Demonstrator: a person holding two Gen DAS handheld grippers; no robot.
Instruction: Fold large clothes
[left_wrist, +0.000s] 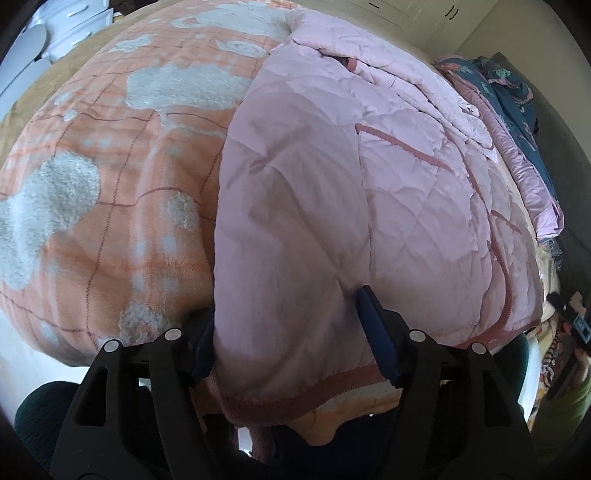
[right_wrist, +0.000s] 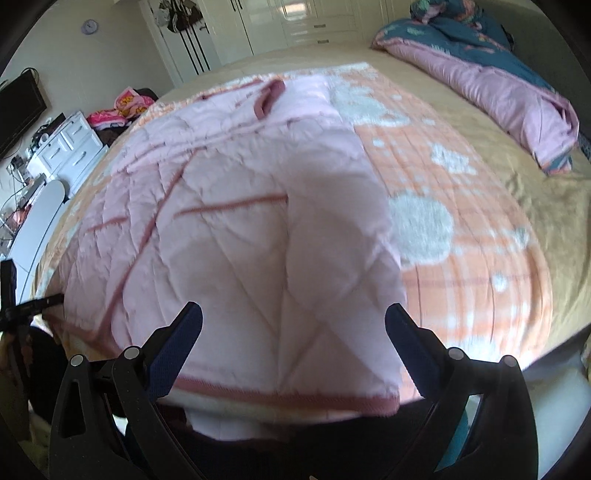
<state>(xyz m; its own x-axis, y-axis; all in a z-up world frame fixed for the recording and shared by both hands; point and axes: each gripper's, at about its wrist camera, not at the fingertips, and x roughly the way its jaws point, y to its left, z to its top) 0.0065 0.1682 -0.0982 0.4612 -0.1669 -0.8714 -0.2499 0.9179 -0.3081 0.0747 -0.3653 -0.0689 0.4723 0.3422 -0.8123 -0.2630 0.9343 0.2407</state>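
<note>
On the bed, a pink quilted garment (left_wrist: 314, 206) lies partly folded; left gripper (left_wrist: 288, 332) is clamped on its hem, right gripper (right_wrist: 293, 347) is spread apart above it; folding remains unfinished.

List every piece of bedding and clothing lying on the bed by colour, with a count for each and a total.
Pale pink quilted garment with darker pink trim: 1
Orange plaid blanket with white fluffy patches: 1
Teal floral and pink quilt, bunched at the far side: 1
Tan bedsheet beneath them: 1
Total: 4
</note>
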